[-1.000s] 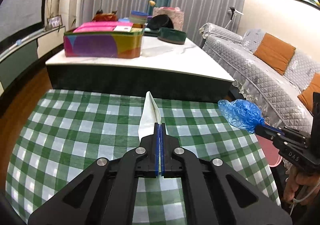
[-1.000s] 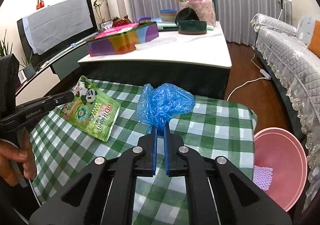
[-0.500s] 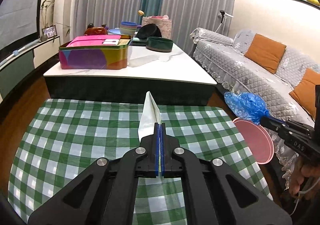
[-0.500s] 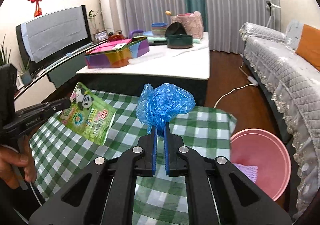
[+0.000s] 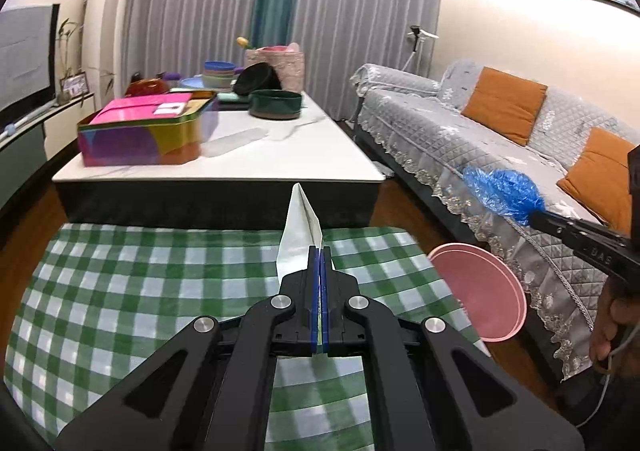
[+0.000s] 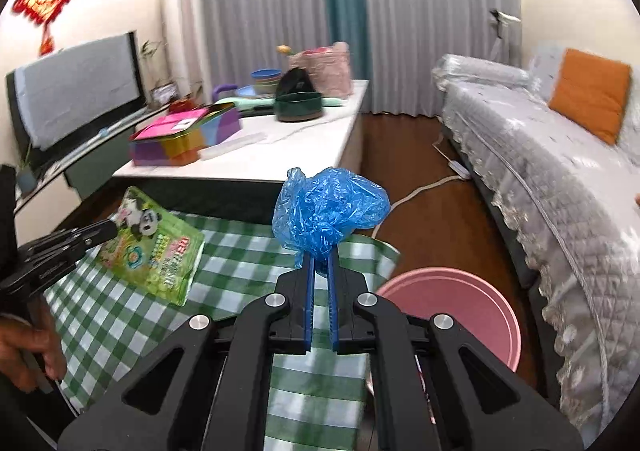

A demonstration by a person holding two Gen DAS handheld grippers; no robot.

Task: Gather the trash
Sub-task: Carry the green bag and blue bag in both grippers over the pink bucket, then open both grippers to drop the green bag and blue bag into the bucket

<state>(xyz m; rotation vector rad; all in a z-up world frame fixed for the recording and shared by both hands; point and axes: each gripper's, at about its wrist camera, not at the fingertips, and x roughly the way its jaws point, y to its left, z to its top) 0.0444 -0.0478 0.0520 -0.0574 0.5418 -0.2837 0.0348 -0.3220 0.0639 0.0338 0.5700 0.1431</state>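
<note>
Two claws: both loaded, lifted above the checked desk.
Left claw: clenched on green snack packet.
Right claw: grasping blue plastic bag, nearing pink bin, likely for dropping.

Crumpled blue plastic bag held aloft, green panda-print packet held over checked cloth, pink bin beside.

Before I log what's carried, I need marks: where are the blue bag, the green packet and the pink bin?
blue bag [image 6: 330, 207]: right wrist view, middle of the crumpled plastic.
green packet [image 6: 154, 251]: right wrist view, centre of its printed face.
pink bin [image 6: 460, 305]: right wrist view, inner wall.
</note>
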